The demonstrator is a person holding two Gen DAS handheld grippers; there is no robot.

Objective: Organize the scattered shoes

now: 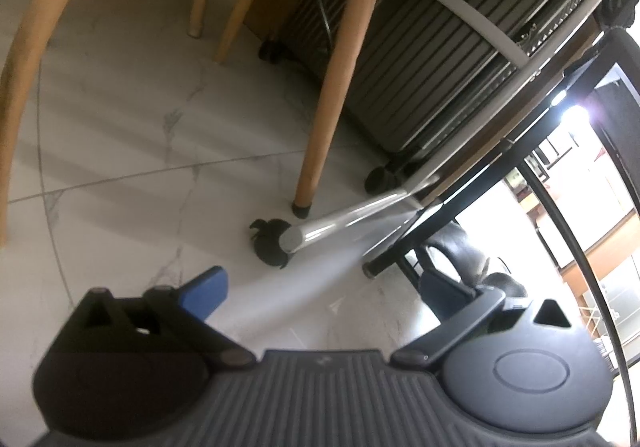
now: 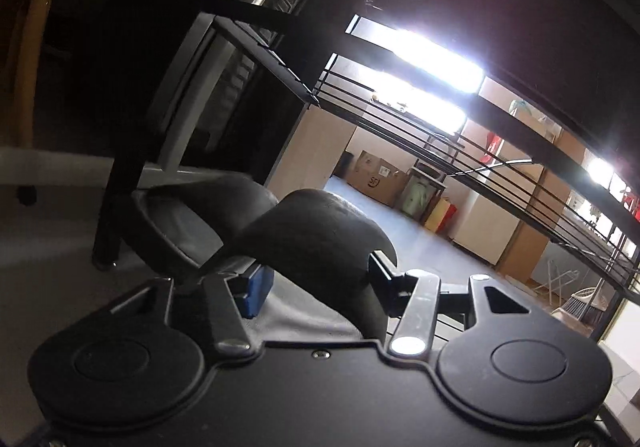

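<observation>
In the right wrist view, my right gripper [image 2: 316, 287] is shut on a black leather shoe [image 2: 316, 235], its blue left finger pad [image 2: 256, 291] pressed against the shoe's side. A second black shoe [image 2: 192, 215] lies just left of it, touching it, at the foot of a black metal shoe rack [image 2: 460, 151]. In the left wrist view, my left gripper [image 1: 320, 287] is open and empty above the marble floor, with its blue pad [image 1: 206, 293] at the left. The black shoes [image 1: 472, 255] show at the right, beside its right finger.
Wooden chair legs [image 1: 324, 107] stand on the white marble floor [image 1: 140, 127]. A chrome bar [image 1: 352, 215] with a black caster [image 1: 268, 243] lies ahead. A ribbed dark suitcase [image 1: 420, 59] stands behind. Cardboard boxes [image 2: 376, 175] sit beyond the rack.
</observation>
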